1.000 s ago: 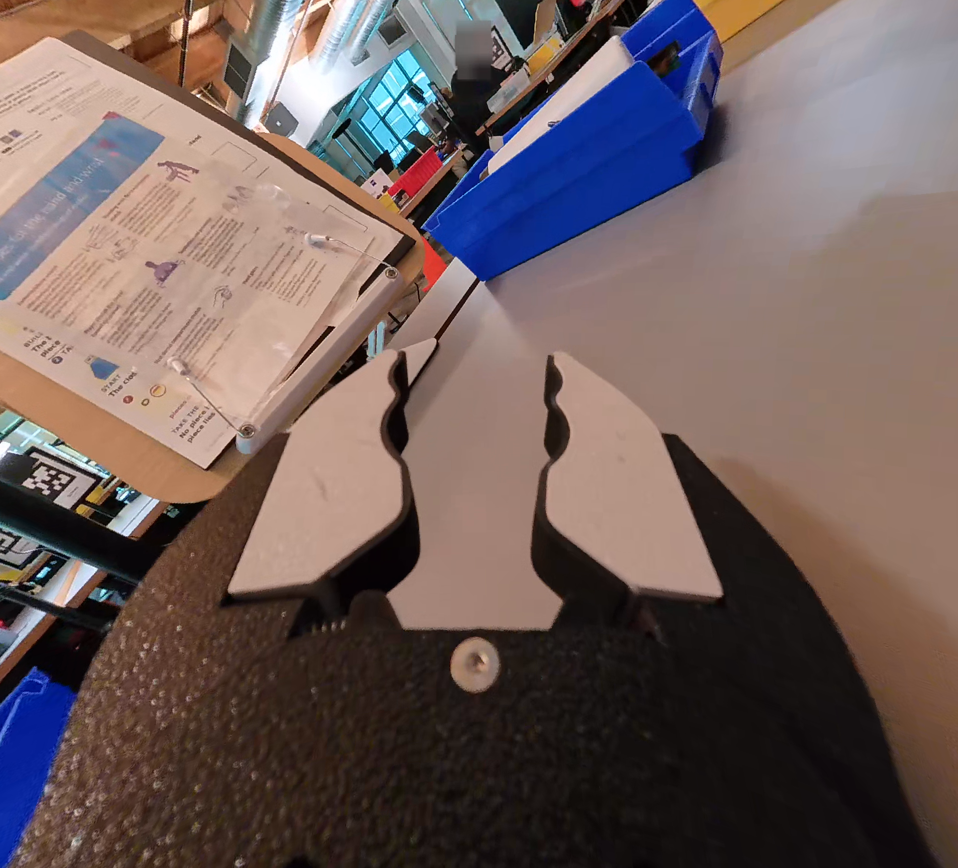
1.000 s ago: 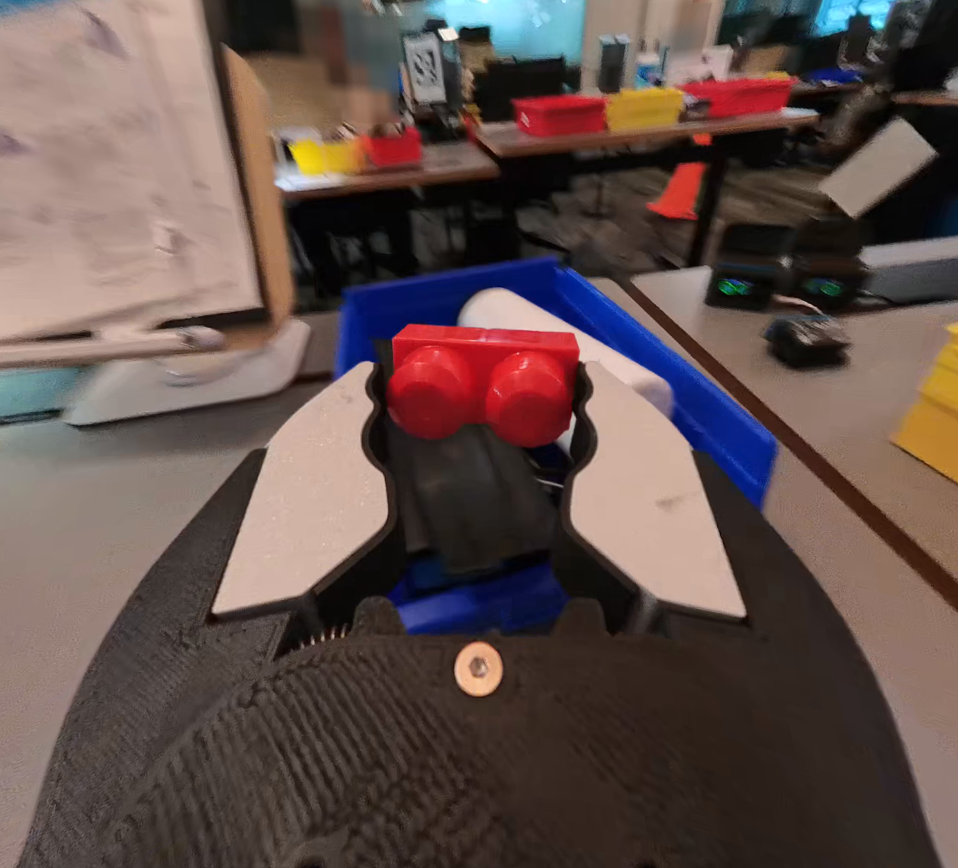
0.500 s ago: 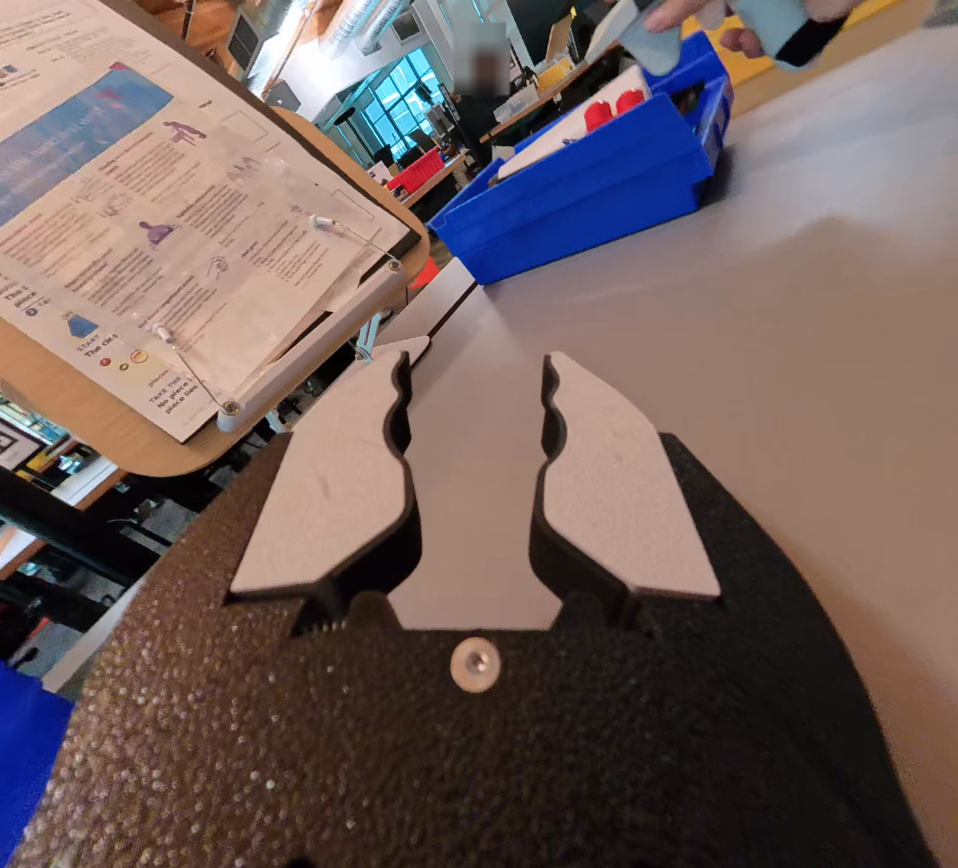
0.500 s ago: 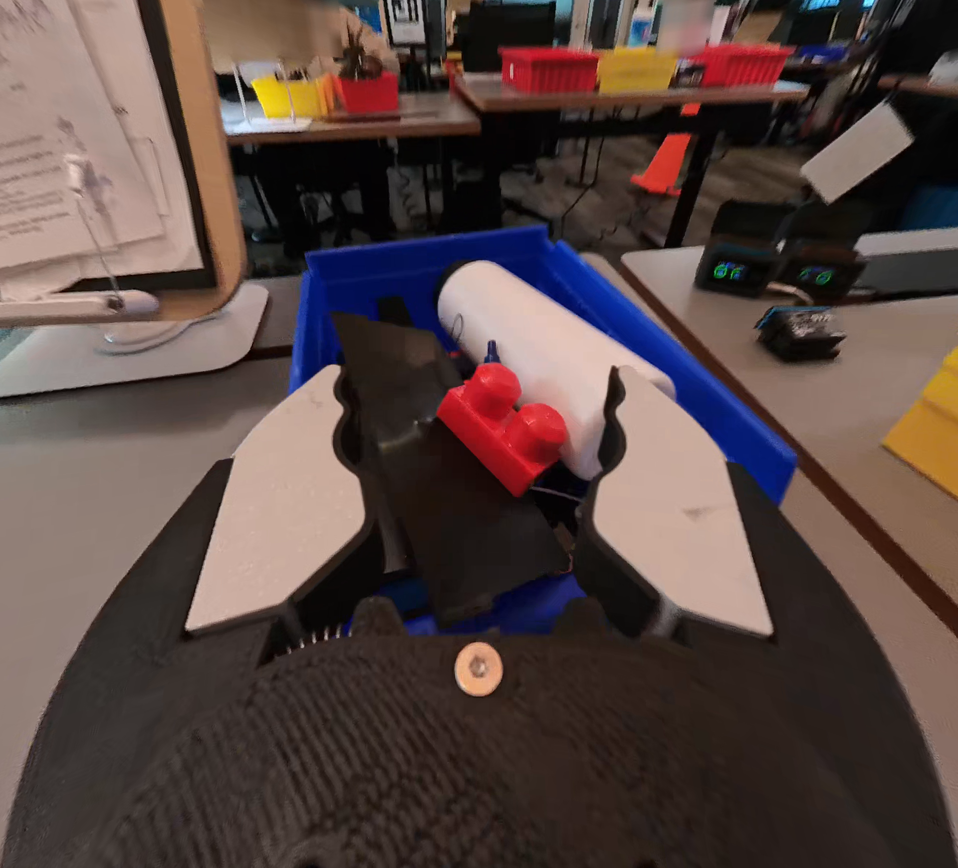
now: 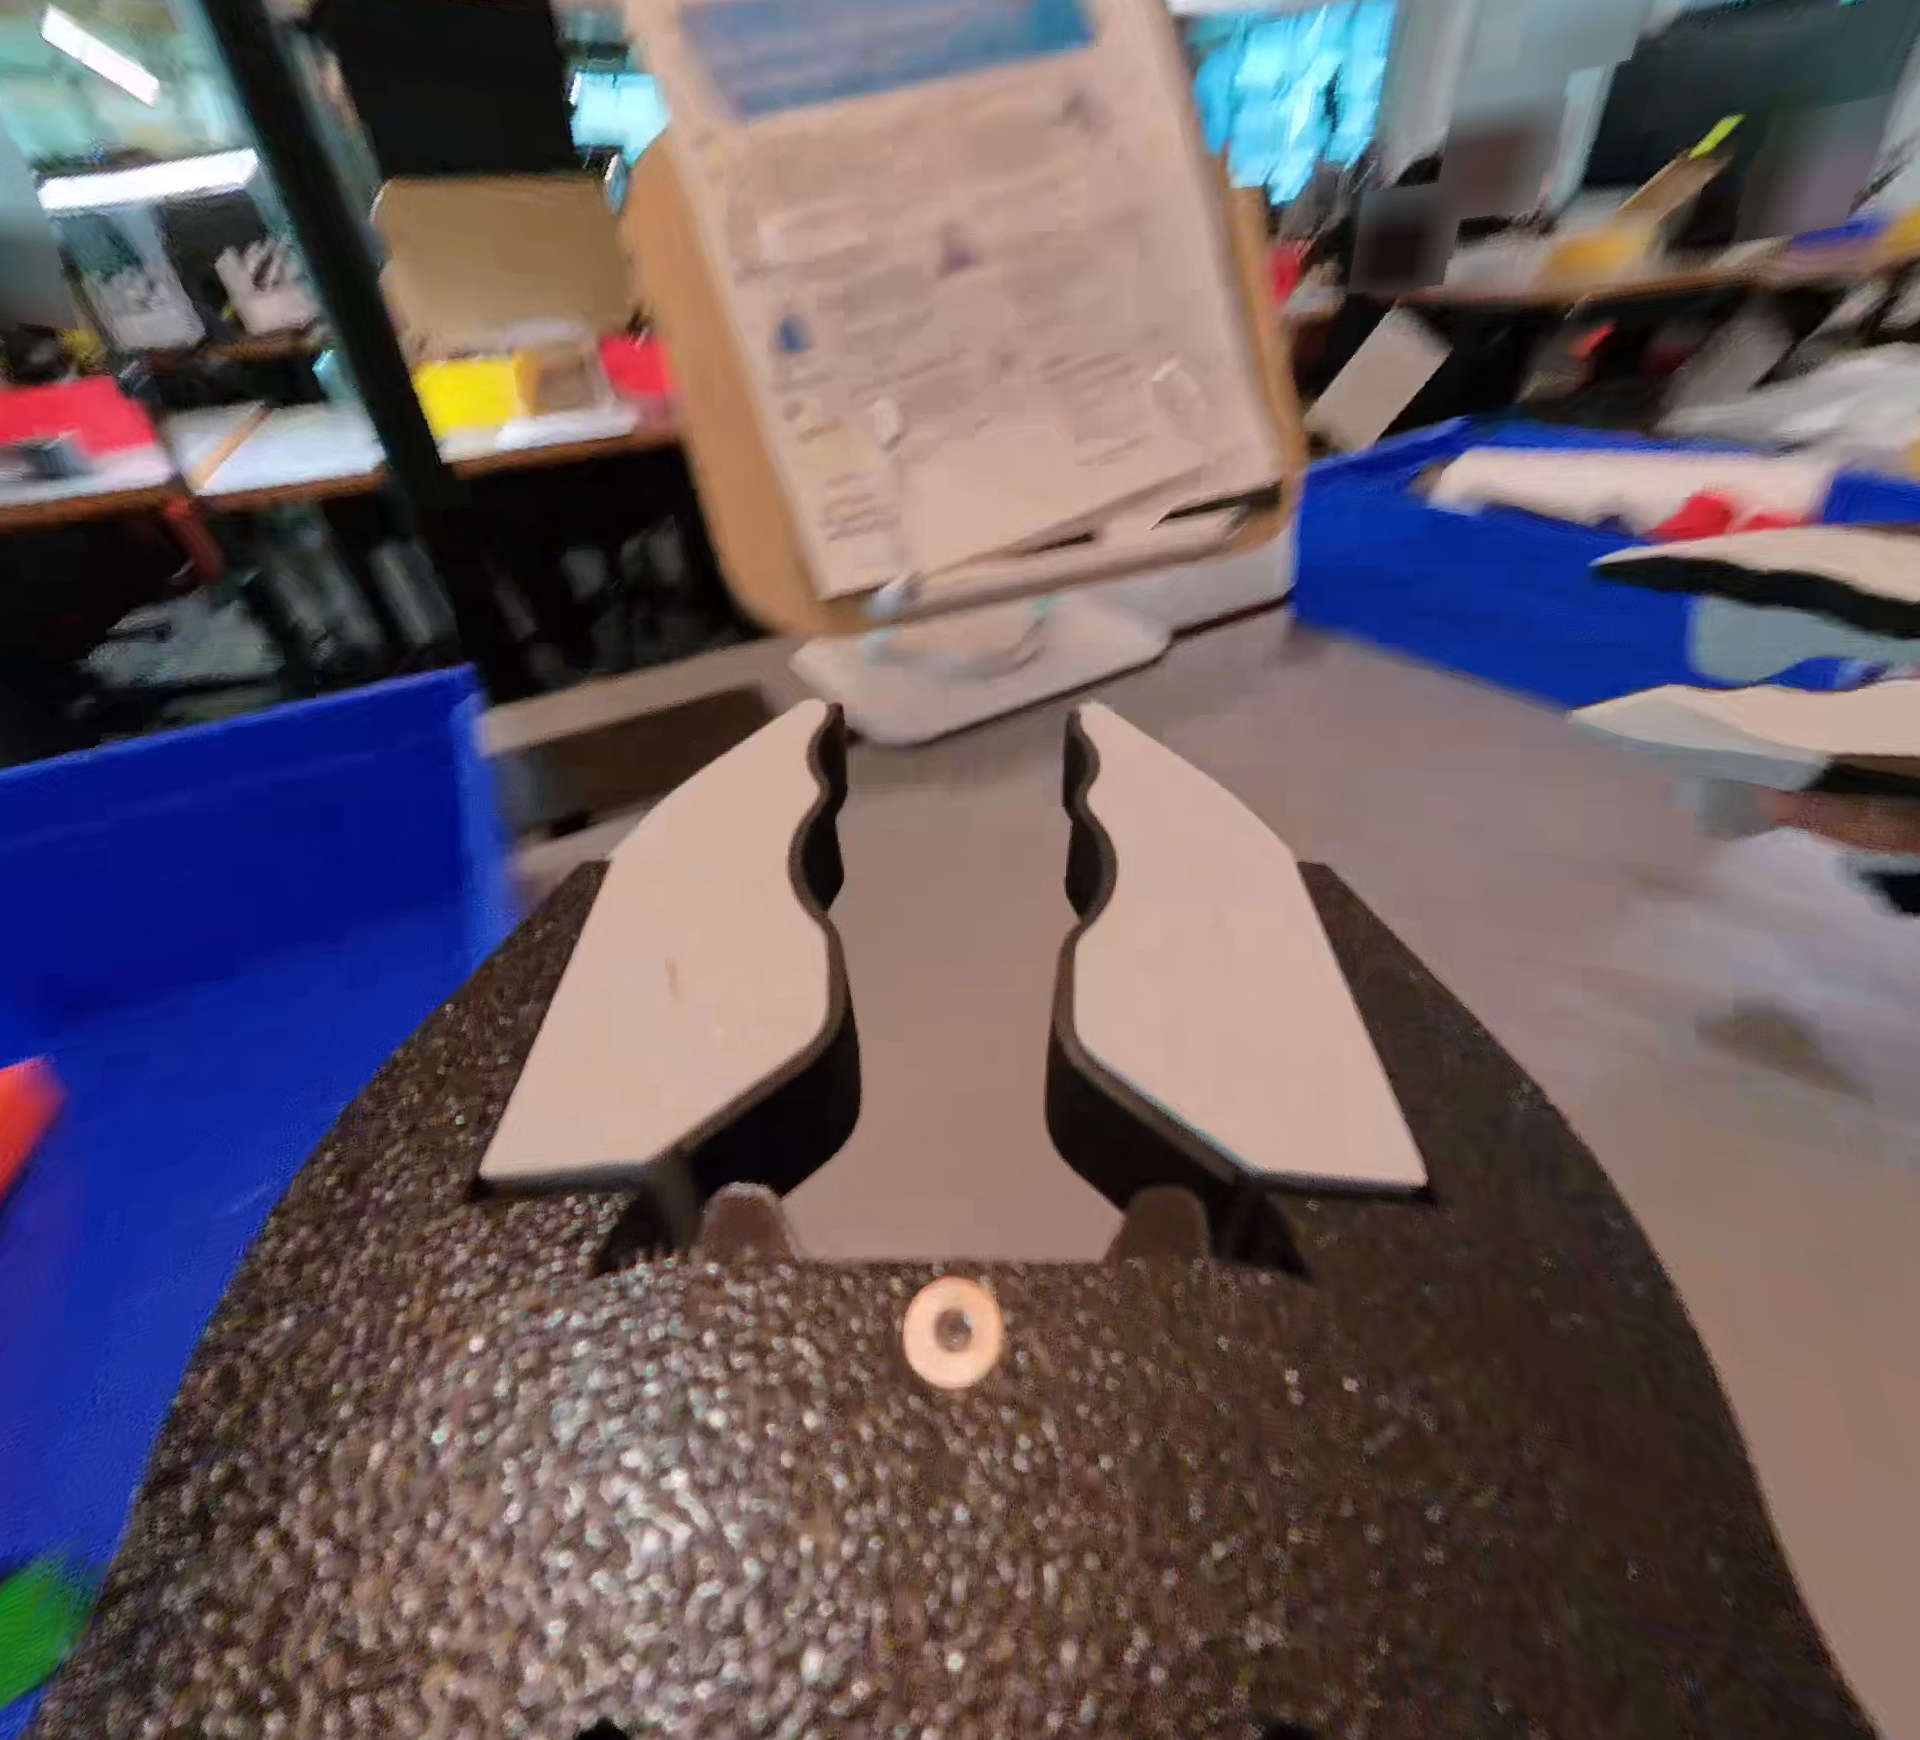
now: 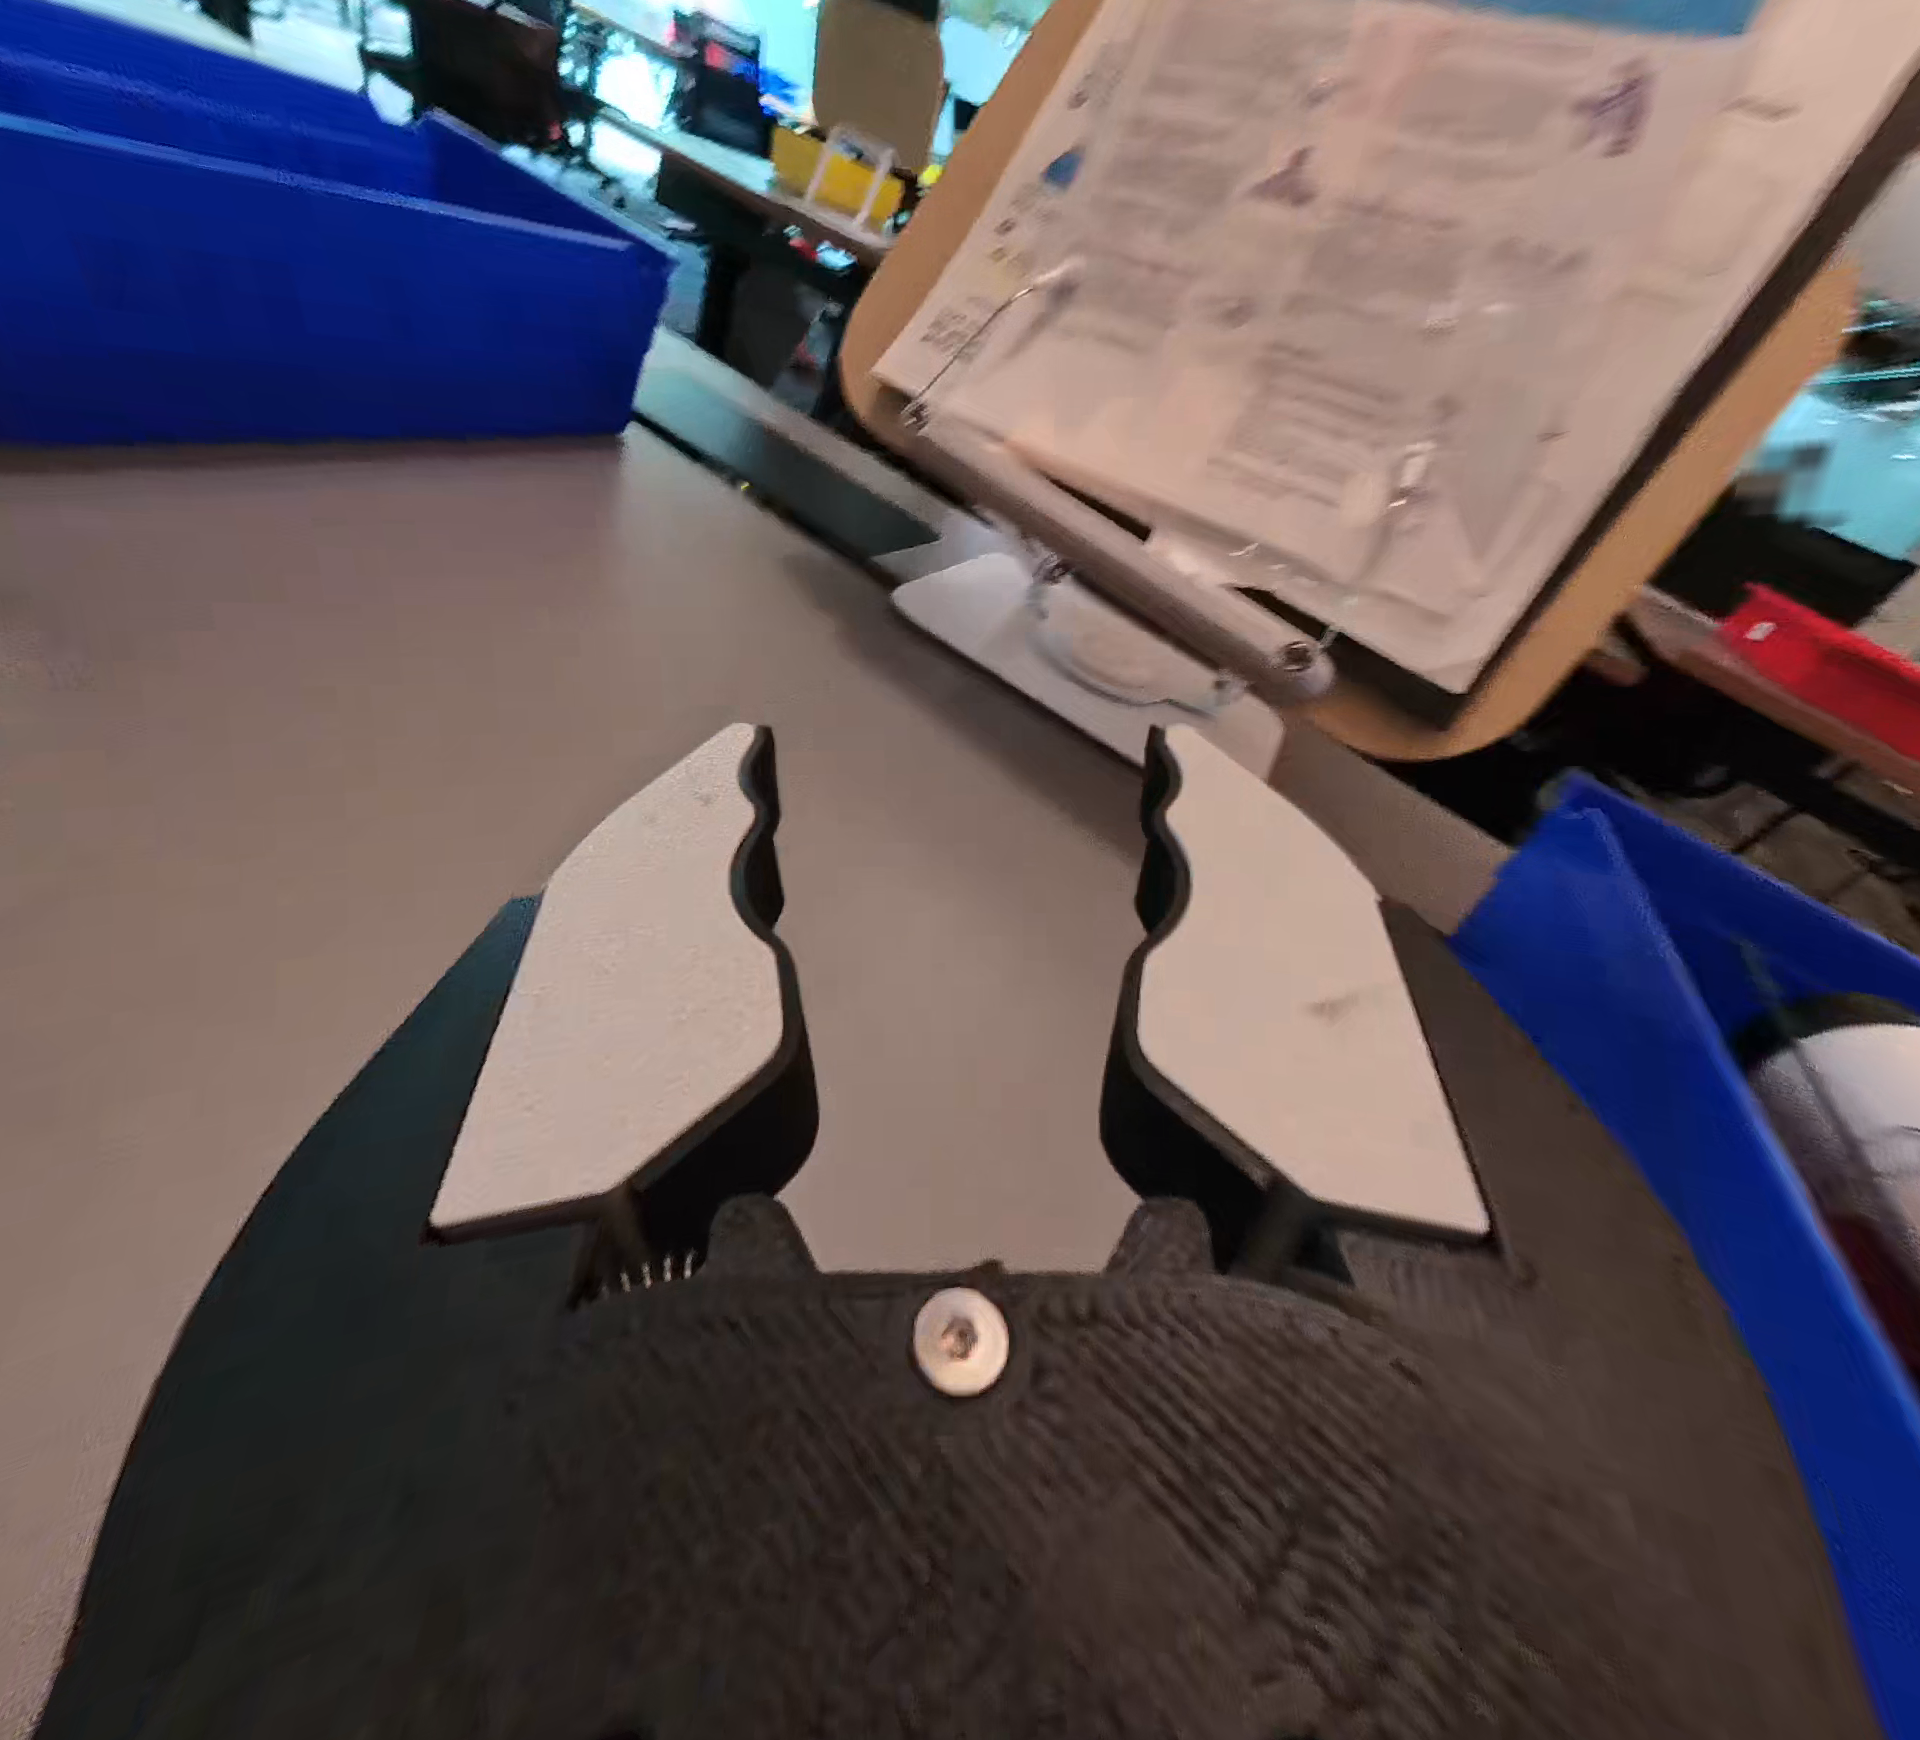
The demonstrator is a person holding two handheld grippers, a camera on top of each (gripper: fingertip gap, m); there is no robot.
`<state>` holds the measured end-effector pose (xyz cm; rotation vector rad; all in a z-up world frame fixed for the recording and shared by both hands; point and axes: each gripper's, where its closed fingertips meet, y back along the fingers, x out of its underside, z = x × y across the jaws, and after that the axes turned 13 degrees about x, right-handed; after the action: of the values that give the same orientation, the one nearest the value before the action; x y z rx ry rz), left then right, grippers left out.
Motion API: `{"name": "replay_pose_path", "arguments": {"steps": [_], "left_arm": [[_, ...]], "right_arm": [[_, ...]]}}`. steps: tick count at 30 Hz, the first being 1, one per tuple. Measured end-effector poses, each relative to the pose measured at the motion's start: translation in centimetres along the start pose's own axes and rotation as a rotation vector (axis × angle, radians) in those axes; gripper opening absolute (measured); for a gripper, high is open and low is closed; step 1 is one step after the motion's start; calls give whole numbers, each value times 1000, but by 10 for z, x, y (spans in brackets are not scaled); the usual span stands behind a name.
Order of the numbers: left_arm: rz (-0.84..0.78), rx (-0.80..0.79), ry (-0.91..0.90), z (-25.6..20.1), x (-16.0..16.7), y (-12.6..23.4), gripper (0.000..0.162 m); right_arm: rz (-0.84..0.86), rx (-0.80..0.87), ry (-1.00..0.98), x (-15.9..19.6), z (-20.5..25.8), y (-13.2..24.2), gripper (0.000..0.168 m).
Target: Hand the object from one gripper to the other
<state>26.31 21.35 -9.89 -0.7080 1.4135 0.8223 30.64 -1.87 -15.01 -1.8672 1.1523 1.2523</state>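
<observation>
The left gripper [image 5: 951, 724] has swung round to face the paper stand [image 5: 966, 319] at the far edge of the grey table [image 5: 1455, 859], in a busy room of desks and boxes. Its fingers are a little apart and empty, and a blurry red bit, maybe the red block [image 5: 1704, 514], lies in the blue bin [image 5: 1475, 568] far off to their right. The right gripper [image 6: 958, 740] no longer holds the block: its fingers gape wide over bare table, and I cannot find the block here.

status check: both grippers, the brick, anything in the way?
Left gripper open, empty. Right gripper open, empty. Red brick apparently in right blue bin, blurred. Grey table ahead, document stand beyond.
</observation>
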Motion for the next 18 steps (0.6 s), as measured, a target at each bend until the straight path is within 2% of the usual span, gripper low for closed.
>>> {"name": "replay_pose_path", "arguments": {"steps": [3, 5, 7, 12, 14, 18], "left_arm": [[286, -113, -77, 69, 19, 40, 45], [568, -205, -159, 123, 40, 68, 51], [837, -309, -251, 176, 59, 90, 65], [1393, -323, -330, 233, 126, 109, 71], [1514, -340, -362, 245, 146, 107, 73], [1639, -429, -370, 265, 161, 106, 59]], "right_arm": [[28, -33, 42, 10, 14, -3, 68], [32, -36, 53, 12, 17, -3, 69], [37, -32, 49, 12, 17, -4, 69], [45, -34, 17, 15, 15, -4, 69], [44, -35, 3, 15, 15, -4, 69], [42, -25, -7, 15, 11, -3, 69]]}}
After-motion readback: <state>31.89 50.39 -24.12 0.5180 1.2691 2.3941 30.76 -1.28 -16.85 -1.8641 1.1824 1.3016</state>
